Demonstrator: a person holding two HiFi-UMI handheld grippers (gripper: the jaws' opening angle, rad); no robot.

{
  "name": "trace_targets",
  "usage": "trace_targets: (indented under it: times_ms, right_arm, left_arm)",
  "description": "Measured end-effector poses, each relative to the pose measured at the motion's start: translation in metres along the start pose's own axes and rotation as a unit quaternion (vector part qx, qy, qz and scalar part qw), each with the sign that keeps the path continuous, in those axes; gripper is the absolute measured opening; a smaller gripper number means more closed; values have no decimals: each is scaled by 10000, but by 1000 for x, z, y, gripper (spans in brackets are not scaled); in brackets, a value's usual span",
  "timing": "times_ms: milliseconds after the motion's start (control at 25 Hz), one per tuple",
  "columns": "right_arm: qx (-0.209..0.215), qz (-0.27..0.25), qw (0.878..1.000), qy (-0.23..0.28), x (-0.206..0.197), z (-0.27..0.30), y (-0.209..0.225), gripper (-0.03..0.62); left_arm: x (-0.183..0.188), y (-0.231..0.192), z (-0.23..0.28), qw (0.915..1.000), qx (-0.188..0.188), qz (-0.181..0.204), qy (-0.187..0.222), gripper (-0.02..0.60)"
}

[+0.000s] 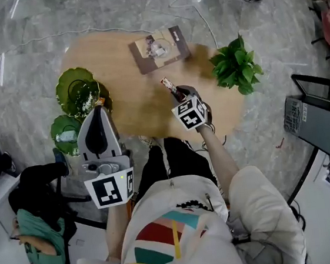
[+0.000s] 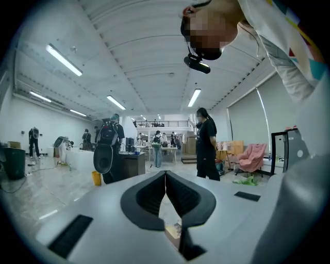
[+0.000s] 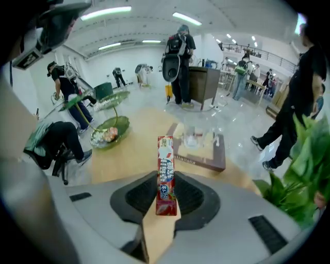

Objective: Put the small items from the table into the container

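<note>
Right gripper clamps candy by one end (light, stiffish, slick wrap: pinch flat sides); left gripper jaws together, empty.

Your table is matt wood; the candy over it has a glossy wrapper; dishes at its edge, shiny green glass.

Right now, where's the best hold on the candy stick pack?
The present hold looks right: the right gripper pinches the candy stick pack across its narrow width at its lower end, approaching along its length. The pack is long and slim, so the free end juts past the jaws, likely easing the drop.
</note>
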State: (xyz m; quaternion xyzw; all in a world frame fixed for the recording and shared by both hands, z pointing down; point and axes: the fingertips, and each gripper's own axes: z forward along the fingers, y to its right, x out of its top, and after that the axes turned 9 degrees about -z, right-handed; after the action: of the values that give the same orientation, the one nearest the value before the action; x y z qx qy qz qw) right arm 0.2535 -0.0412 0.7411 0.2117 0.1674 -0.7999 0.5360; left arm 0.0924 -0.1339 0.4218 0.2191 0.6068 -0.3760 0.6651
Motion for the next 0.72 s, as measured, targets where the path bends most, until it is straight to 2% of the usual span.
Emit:
trace_targets:
  times_ms: [200, 400, 560, 720]
  right_arm:
    - [-462, -140, 9921, 1155, 93, -104, -18, 110]
    - [-692, -506, 9675, 2377, 184, -202, -49, 110]
    - [-295, -548, 9409, 3330, 247, -250, -85, 110]
    - [-11, -509, 9269, 3719, 271, -270, -116, 110]
  left_arm:
    - [50, -10, -53, 9983, 222, 57, 528, 8]
    - [95, -31, -99, 9909, 610, -7, 1202, 8]
    - [115, -55, -126, 9841, 859, 31, 1552, 8]
    - [113, -78, -150, 9787, 1198, -72, 1664, 8]
